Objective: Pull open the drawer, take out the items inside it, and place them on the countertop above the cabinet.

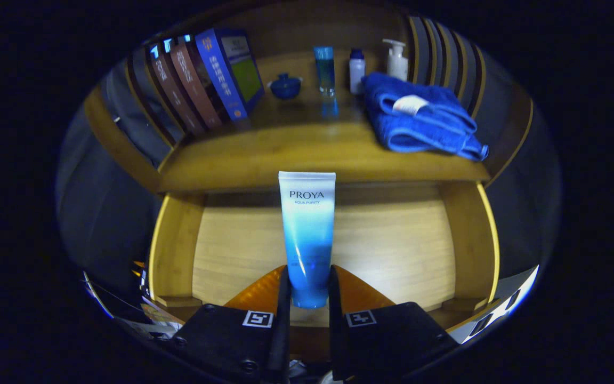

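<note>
Blue-white tube [307,234] clamped upright in gripper [308,285] jaws above open drawer [392,240]; cap hidden.

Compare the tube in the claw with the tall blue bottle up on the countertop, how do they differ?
The tube is pinched between the claw fingers over the open drawer; the tall blue bottle stands free on the countertop. The tube fades white to blue and looks flat; the bottle looks round and see-through. Both are upright and blue.

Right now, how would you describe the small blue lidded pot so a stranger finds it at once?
Look at the wooden countertop above the open drawer, beyond the tube the tool grips. The pot sits between the leaning books and the tall blue bottle. It alone is low and round.
</note>
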Action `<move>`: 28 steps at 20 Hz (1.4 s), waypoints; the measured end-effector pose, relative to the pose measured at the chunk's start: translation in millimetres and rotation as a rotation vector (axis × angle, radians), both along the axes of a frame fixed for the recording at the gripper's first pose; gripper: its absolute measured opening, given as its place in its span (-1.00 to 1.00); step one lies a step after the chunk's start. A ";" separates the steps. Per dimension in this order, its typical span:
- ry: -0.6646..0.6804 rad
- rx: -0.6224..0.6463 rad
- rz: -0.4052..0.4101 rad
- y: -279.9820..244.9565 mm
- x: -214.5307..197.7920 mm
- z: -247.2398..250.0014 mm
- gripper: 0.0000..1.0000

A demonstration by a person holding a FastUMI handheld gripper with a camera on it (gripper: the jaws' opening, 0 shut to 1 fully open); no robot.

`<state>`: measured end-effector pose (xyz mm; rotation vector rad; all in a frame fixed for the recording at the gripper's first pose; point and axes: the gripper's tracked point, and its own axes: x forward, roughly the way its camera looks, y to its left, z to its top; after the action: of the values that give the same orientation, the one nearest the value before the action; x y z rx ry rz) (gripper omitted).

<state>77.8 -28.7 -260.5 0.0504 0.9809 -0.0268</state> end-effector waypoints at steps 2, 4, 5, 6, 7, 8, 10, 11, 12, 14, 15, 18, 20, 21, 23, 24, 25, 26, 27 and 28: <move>-0.042 0.006 0.004 1.6 24.8 19.4 -0.31; -0.077 -0.005 0.009 4.2 52.2 36.9 -0.31; -0.089 -0.013 0.015 6.6 67.7 41.0 -0.31; -0.097 -0.021 0.021 5.3 84.6 44.8 -0.31; -0.092 -0.029 0.023 5.4 98.8 44.2 -0.31; -0.084 -0.035 0.018 4.2 110.5 43.0 -0.31; -0.063 -0.049 0.004 1.5 135.1 35.5 -0.31; -0.045 -0.056 0.000 0.6 143.9 29.3 -0.31; -0.018 -0.061 -0.003 -1.3 150.7 22.3 -0.31; 0.016 -0.057 -0.020 -3.7 163.3 8.7 -0.30; 0.029 -0.061 -0.028 -5.7 168.2 3.3 -0.30; 0.049 -0.039 -0.031 -2.2 175.5 -5.9 -0.27; 0.039 -0.030 -0.042 -2.8 179.2 -5.2 -0.01; 0.031 -0.034 -0.043 -4.7 178.9 -6.5 0.19; 0.021 -0.023 -0.046 -3.4 179.0 -5.0 0.61; 0.021 -0.018 -0.048 -4.0 176.9 -1.7 0.81; 0.014 -0.010 -0.051 -4.1 175.6 1.0 1.00; 0.005 -0.004 -0.051 -2.7 174.0 4.0 1.00; -0.009 -0.002 -0.048 -2.1 171.3 7.8 1.00; -0.023 -0.003 -0.046 -2.6 167.5 12.3 1.00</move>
<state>245.3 -31.3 -248.2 0.0707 0.9571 -0.0702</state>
